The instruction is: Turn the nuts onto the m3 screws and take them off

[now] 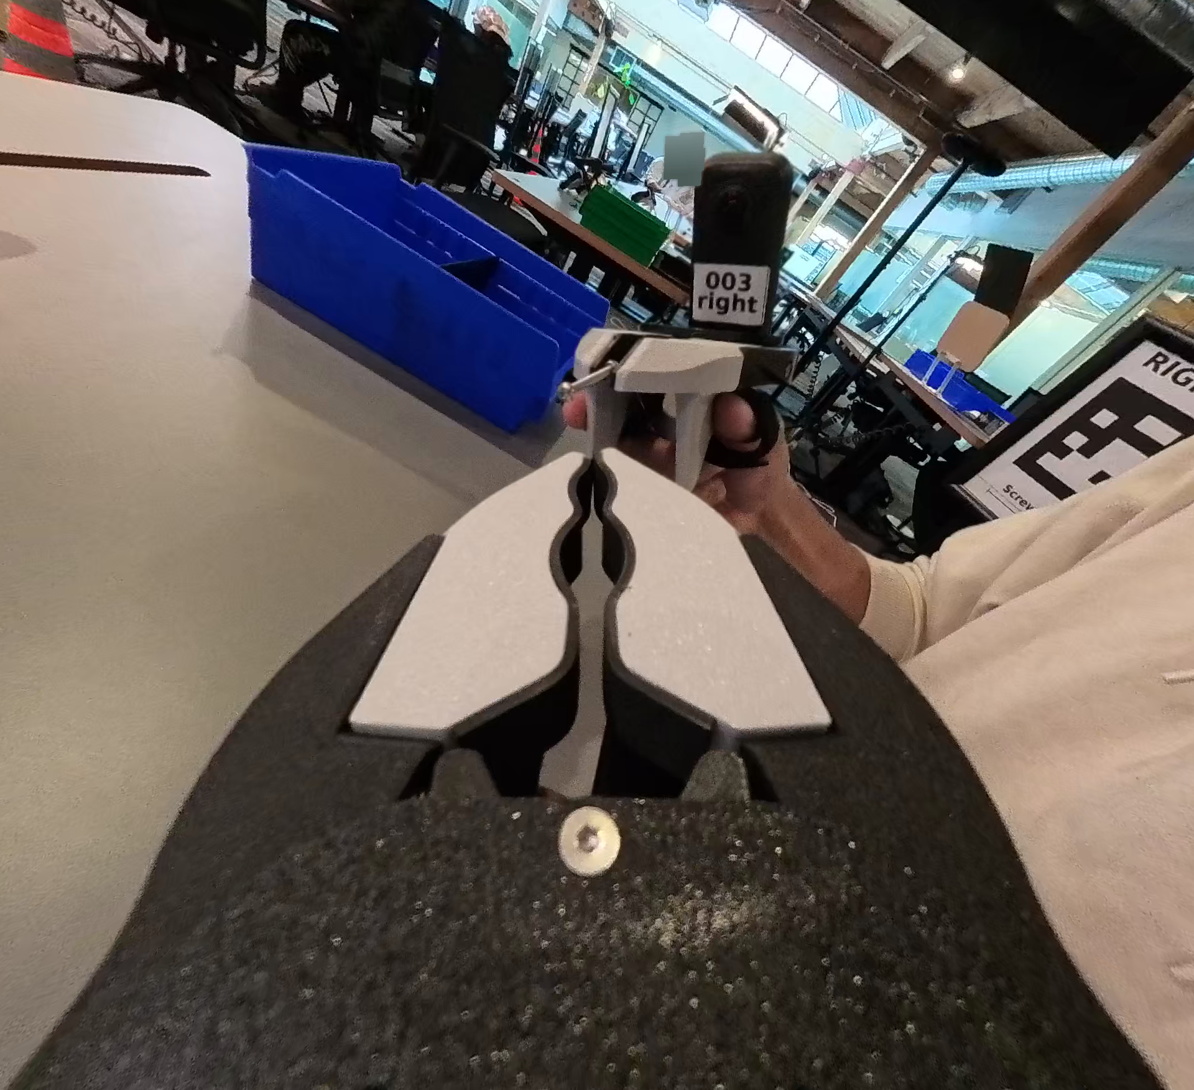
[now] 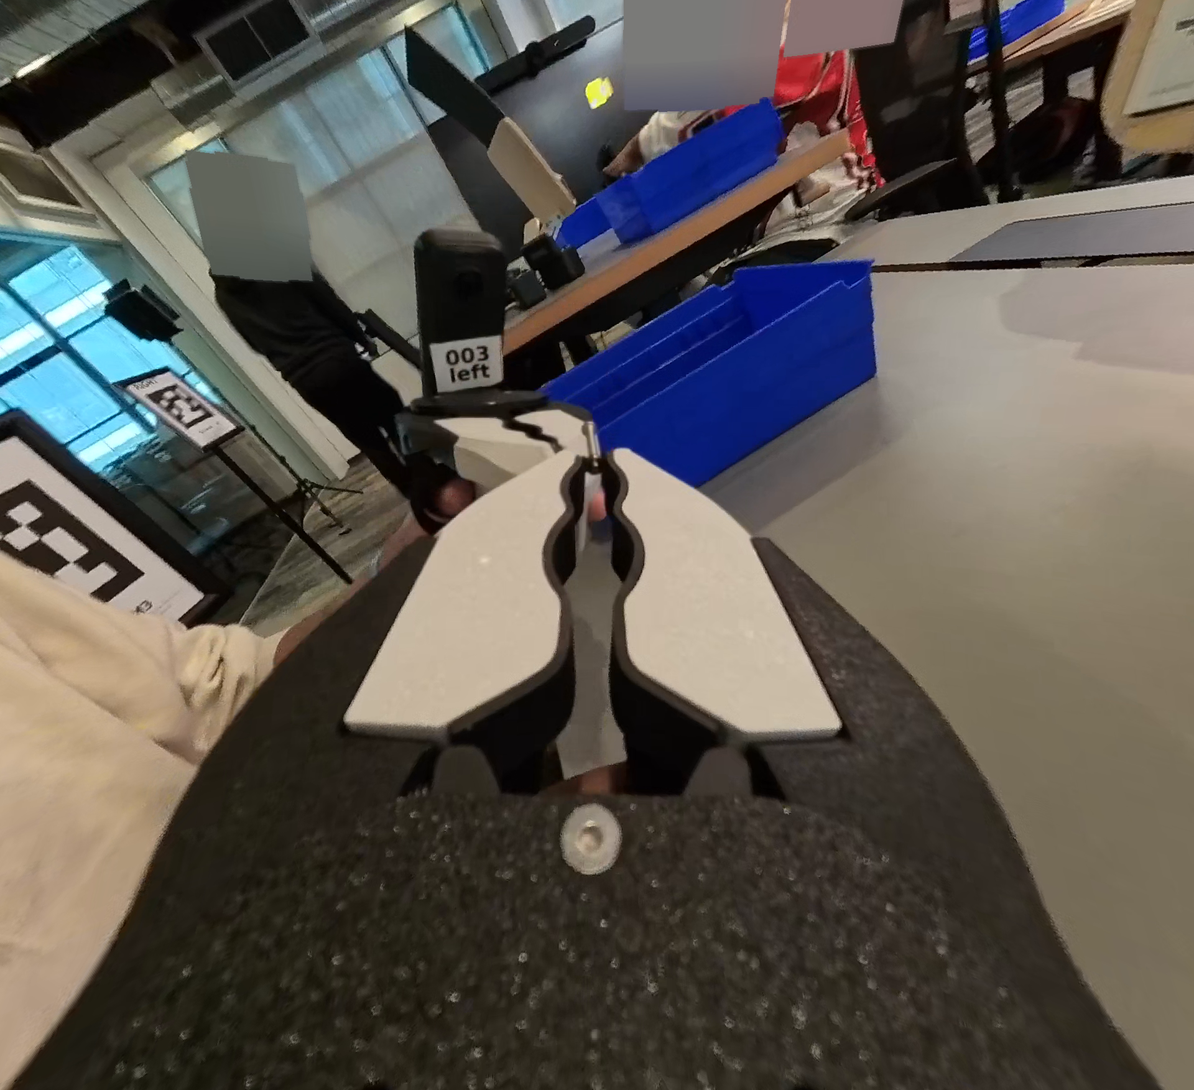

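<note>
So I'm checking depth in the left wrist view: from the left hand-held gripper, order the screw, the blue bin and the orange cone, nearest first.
From the left hand-held gripper:
1. Screw, just past the tips, in the right hand-held gripper.
2. Blue bin, left on the table.
3. Orange cone, far upper left.

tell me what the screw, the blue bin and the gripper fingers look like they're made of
Screw: likely bare metal, thin, silvery, with a bright glint. Blue bin: probably moulded plastic, uniformly coloured with a soft sheen and ribbed walls. Gripper fingers: matte pale grey with a fine grainy texture, perhaps printed plastic; hard to tell.
</note>
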Motion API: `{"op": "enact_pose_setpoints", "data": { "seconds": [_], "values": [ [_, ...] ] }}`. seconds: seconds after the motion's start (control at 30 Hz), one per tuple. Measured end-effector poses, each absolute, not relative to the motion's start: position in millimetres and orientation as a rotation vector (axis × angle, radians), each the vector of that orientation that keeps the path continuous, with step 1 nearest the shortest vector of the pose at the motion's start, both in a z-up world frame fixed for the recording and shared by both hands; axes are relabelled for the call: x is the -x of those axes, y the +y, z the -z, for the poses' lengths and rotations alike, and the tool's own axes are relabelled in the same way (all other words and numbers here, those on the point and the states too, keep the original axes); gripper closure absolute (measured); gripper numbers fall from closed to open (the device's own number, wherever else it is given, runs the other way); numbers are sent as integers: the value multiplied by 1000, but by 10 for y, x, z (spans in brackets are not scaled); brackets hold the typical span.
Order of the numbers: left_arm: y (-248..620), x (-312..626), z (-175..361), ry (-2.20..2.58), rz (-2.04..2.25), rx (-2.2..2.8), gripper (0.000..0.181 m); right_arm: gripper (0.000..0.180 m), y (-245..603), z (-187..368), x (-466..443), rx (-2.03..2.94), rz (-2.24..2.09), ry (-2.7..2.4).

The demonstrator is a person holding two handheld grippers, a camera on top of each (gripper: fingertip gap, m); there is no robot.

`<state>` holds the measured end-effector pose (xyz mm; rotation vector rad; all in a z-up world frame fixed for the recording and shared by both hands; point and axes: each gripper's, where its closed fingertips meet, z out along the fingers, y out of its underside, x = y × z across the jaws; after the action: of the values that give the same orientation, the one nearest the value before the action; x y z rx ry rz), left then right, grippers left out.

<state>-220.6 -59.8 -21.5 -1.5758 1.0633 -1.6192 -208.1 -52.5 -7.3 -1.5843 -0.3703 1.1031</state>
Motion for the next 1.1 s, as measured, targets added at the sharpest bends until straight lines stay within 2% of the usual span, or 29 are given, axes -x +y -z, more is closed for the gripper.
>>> {"op": "enact_pose_setpoints", "data": {
  "seconds": [0.17,0.27,0.37,0.53,0.7,0.83,1.1],
  "values": [
    [-557,2246,269,1063,1613,1581,181,175,-504,110,2112,1599,-1084,-423],
    [-607,2339,372,1242,1554,1586,179,175,-554,148,2115,1627,-1102,-521],
    [-522,2402,495,1395,1329,1586,155,175,-638,159,2112,1654,-1089,-655],
    [-646,2350,533,1623,1185,1496,152,174,-696,241,2160,1705,-1059,-767],
    [-731,2245,525,1693,1150,1445,153,174,-736,348,2210,1732,-1031,-806],
    [-752,2215,514,1686,1144,1417,176,175,-750,393,2171,1755,-1005,-818],
    [-837,2154,660,1718,1123,1425,176,175,-729,309,2237,1717,-1050,-792]
  ]
}}
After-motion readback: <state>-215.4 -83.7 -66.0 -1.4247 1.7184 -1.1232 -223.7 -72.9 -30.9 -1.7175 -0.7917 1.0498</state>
